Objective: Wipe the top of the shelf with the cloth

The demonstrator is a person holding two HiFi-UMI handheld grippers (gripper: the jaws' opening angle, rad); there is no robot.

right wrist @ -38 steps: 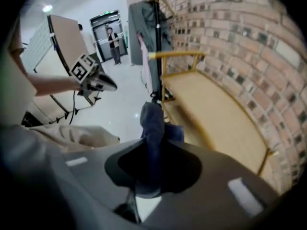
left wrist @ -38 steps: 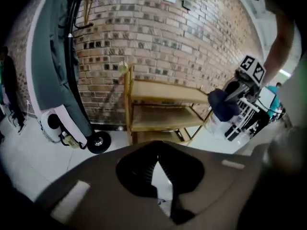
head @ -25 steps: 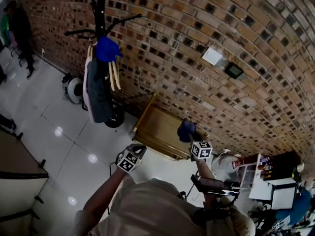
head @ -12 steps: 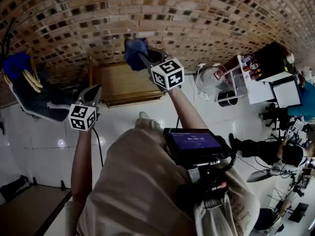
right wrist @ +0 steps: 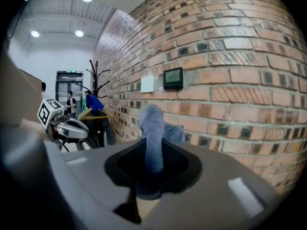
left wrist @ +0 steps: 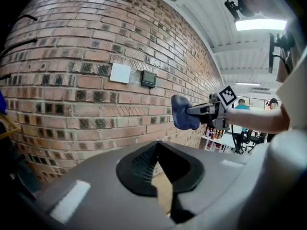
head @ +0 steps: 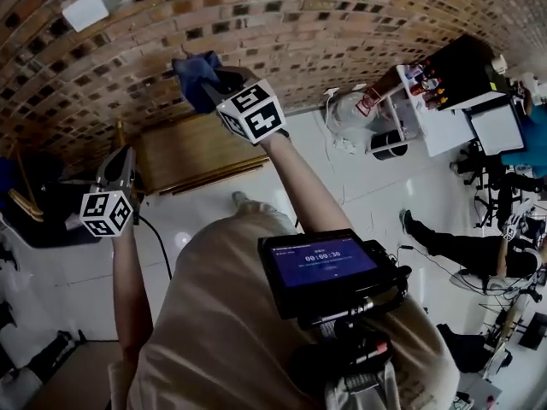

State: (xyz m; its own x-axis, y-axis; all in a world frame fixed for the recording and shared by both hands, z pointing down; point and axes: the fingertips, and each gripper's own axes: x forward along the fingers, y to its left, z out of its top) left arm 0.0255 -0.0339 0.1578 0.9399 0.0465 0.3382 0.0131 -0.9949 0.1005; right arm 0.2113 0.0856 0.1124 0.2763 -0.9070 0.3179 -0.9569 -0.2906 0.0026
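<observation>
Blue cloth (head: 198, 68) sits bunched in the right gripper (head: 215, 84), whose jaws are pressed onto it. A rounded fold stands up past the fingertips, and a smaller lump lies just behind them on the wall side. The gripper is raised in front of the brick wall (head: 342, 24), and the cloth hangs in the air rather than lying on anything. From the left gripper's camera it shows against bare brick, with the right gripper's marker cube (left wrist: 229, 96) behind it.

The wooden shelf (head: 192, 148) stands against the wall, below the right gripper and a little to its left. Its top is pale brown, and the cloth is not touching it.

The left gripper (head: 120, 162) is lower and well apart from the right one, beside the shelf's left end. Its jaws meet at the tips with nothing between them, and a strip of tan wood shows through the slit nearer their base.

Ahead of both grippers, a white plate (left wrist: 120, 73) and a small dark panel (left wrist: 148, 78) are fixed side by side on the wall. Off the right gripper's left, beyond the left gripper, stands a dark coat stand (right wrist: 96, 80) with clothes hung on it. Behind the right gripper, a device with a lit screen (head: 329, 267) rides on the person's chest.
</observation>
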